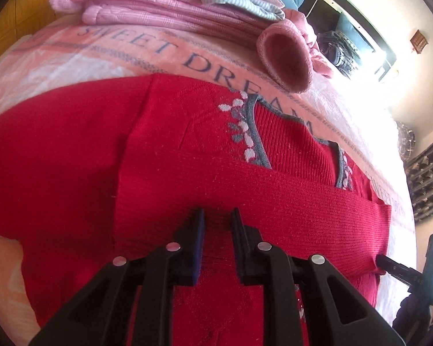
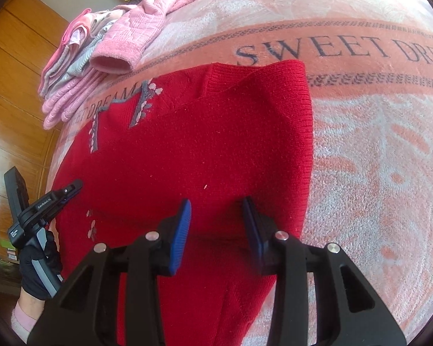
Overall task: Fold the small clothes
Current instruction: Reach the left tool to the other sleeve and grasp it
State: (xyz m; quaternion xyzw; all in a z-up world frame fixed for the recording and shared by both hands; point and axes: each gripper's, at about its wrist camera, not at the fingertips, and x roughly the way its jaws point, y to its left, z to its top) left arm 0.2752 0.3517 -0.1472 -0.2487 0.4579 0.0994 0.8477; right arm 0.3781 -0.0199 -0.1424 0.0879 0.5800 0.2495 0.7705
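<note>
The red sweater (image 1: pixel 187 150) lies flat on the bed, across the blanket (image 2: pixel 360 158) with its "SWEET DREAM" band, neckline pointing away from me toward the pile of folded pink clothes (image 1: pixel 147 8) just beyond it. I judge the fold partly done: both sleeves look already turned in across the chest, one lying as a ribbed band under the neckline, and the side edges run straight, so the body is now a narrow rectangle. What I reckon is left is bringing the hem end up toward the neckline, then setting the sweater with the pile. My left tool (image 1: pixel 217 222) sits low over the near part of the sweater, its fingers a little apart with red knit showing between them; I cannot tell whether cloth is caught there. My right tool (image 2: pixel 217 212) stands spread over the sweater near its right edge, pinching nothing. A loose pink garment (image 1: pixel 285 57) lies beside the pile, past the neckline, seemingly unfolded.
</note>
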